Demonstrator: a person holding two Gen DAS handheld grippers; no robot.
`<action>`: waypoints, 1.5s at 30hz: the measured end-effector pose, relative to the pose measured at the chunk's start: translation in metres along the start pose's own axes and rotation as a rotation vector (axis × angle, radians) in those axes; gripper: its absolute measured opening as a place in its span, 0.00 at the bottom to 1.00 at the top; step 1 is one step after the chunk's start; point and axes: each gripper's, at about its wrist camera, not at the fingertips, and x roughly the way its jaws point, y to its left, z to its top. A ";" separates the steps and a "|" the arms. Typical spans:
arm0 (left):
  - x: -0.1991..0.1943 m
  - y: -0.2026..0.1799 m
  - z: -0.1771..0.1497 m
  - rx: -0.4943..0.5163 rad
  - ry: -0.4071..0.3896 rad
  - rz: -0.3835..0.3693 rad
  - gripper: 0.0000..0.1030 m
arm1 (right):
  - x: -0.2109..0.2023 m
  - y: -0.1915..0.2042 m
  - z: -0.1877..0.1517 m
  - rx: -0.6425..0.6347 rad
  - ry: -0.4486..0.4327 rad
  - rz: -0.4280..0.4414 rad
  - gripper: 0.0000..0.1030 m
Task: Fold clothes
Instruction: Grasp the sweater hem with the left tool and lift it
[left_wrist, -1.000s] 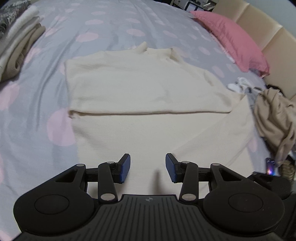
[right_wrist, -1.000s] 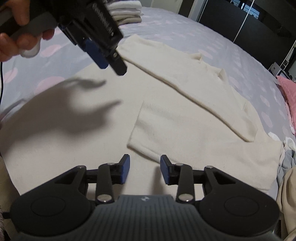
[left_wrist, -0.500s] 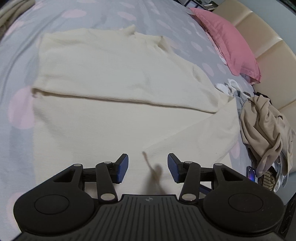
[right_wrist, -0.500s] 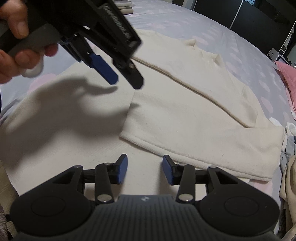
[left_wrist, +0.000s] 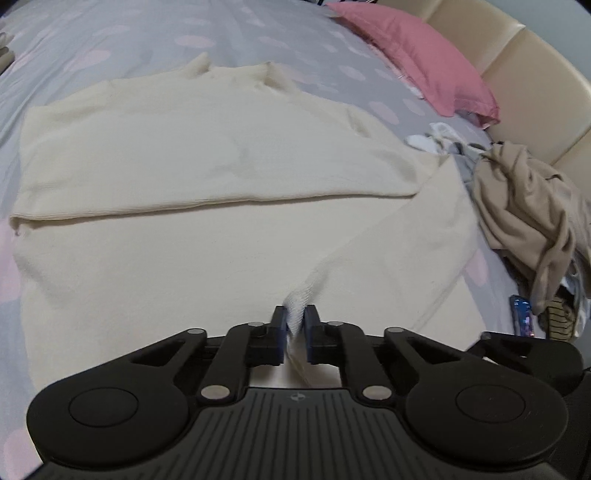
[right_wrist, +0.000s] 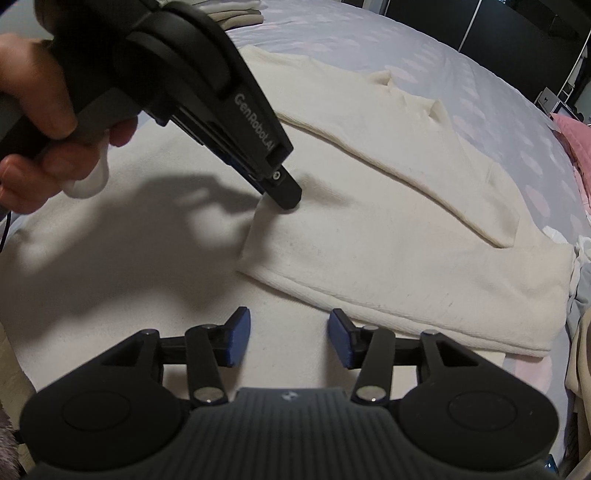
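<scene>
On dotted grey bedding (left_wrist: 155, 33), left claw (left_wrist: 294, 325) clenched on ribbed cream sweater (left_wrist: 207, 166) cuff, right claw (right_wrist: 289, 338) spread wide

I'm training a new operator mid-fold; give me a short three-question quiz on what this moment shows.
1. True or false: the left gripper is shut on the cuff of the cream sweater.
2. The right gripper is: A) shut on the hem, B) open above the sweater, C) holding the pink pillow.
3. Fill in: the beige pile of clothes lies beside the sweater, near the ____ headboard.

Key: 1 true; 2 B; 3 cream padded.
</scene>
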 end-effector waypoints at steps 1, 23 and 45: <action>0.000 -0.002 -0.001 0.012 -0.005 -0.003 0.04 | 0.000 -0.001 -0.001 0.003 -0.001 -0.001 0.52; -0.100 -0.012 0.087 -0.002 -0.266 -0.078 0.03 | 0.000 -0.051 0.007 0.116 -0.138 -0.149 0.49; -0.119 0.095 0.124 -0.140 -0.348 0.095 0.03 | 0.043 -0.159 0.021 0.339 -0.143 -0.329 0.47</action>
